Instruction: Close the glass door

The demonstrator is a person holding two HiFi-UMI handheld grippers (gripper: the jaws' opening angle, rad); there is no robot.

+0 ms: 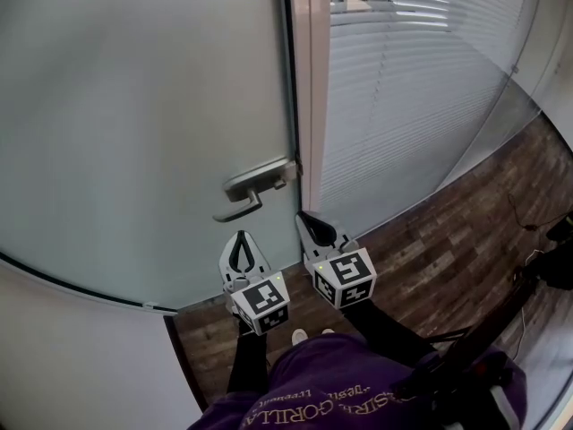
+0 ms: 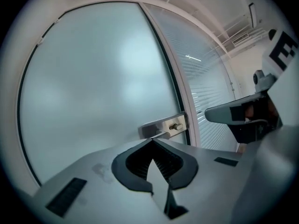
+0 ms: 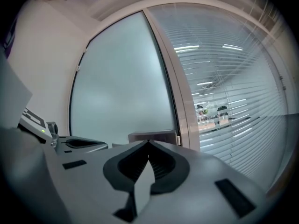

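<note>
Left gripper (image 1: 240,237): fingers pressed together, empty.
Right gripper (image 1: 306,218): fingers together, empty.
Risk: we judge glass door (image 1: 134,106) may rebound, handle (image 1: 253,189) unheld.

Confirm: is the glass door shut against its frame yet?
Shut, it appears: the glass door edge by the handle lies flush along the frame, with no gap visible in any view.

The glass door (image 1: 143,124), filling the left of the head view, is showing a frosted, matt face, and its handle (image 1: 255,186) is gleaming like brushed metal. At lower right, the floor (image 1: 448,249) is looking like dark, grainy wood planks. The left gripper (image 1: 240,236) and right gripper (image 1: 303,216) are showing smooth, matt grey plastic shells around ribbed black pads (image 2: 140,160).
</note>
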